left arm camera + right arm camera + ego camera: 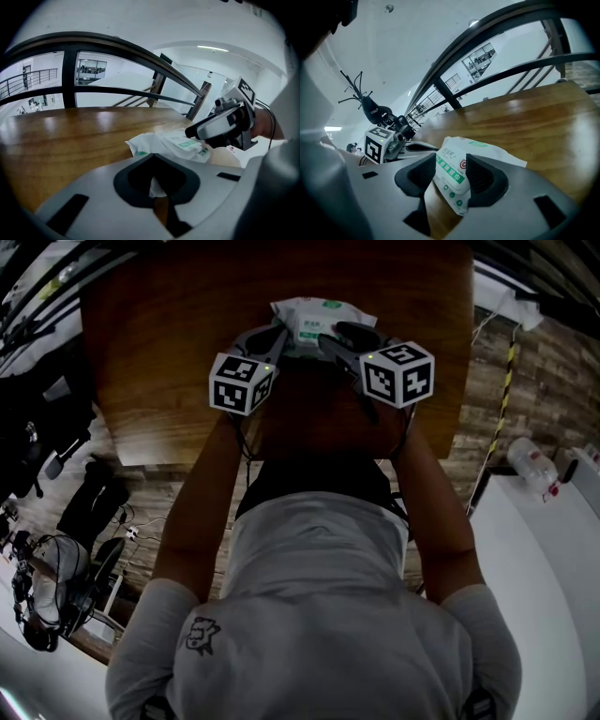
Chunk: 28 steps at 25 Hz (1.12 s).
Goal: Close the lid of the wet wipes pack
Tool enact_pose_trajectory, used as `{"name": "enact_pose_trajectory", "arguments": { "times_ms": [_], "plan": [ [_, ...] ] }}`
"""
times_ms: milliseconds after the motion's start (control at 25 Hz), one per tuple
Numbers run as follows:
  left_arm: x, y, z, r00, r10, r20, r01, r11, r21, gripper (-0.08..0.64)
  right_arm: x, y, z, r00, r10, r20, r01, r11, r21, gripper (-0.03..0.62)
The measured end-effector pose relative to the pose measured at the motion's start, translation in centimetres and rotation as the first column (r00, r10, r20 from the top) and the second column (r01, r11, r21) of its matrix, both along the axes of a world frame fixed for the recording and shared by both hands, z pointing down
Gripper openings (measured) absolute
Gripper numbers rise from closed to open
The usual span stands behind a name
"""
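Head view, left side: table [159,362], wood top. Left gripper [279,341] tips are at the left edge of the wet wipes pack [314,313], which lies at the table's far middle. In the left gripper view its jaws are pinched nearly together on a white sliver of the pack [157,186]. Right gripper [328,341] comes in over the pack's right end. Its jaws stand moderately apart, with the pack's green-printed face [452,173] showing between the pads and spreading behind the right pad. A dark railing [117,47] runs behind the table.
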<state>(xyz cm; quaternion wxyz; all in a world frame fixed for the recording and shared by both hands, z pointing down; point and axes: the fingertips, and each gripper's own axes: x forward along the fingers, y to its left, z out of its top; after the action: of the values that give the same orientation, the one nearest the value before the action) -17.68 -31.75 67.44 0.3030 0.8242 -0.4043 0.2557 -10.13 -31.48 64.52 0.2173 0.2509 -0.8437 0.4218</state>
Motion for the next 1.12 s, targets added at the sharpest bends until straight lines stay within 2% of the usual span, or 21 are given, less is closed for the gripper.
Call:
{"name": "enact_pose_trajectory", "arguments": {
  "times_ms": [200, 440, 1120],
  "plan": [
    [-0.1, 0.0, 0.0, 1.000, 0.002, 0.003, -0.002, 1.000, 0.003, 0.014, -0.2, -0.1, 0.6, 0.999, -0.013, -0.042, 0.014, 0.999, 0.032, 0.198],
    [-0.1, 0.1, 0.1, 1.000, 0.005, 0.011, -0.005, 1.000, 0.008, 0.014, -0.1, -0.1, 1.2, 0.991, -0.035, -0.129, 0.048, 0.994, 0.098, 0.163],
    [-0.3, 0.0, 0.0, 1.000, 0.007, 0.017, -0.007, 1.000, 0.006, 0.014, -0.8, 0.1, 1.6, 0.959, -0.095, -0.268, 0.149, 0.971, 0.189, 0.160]
  ]
}}
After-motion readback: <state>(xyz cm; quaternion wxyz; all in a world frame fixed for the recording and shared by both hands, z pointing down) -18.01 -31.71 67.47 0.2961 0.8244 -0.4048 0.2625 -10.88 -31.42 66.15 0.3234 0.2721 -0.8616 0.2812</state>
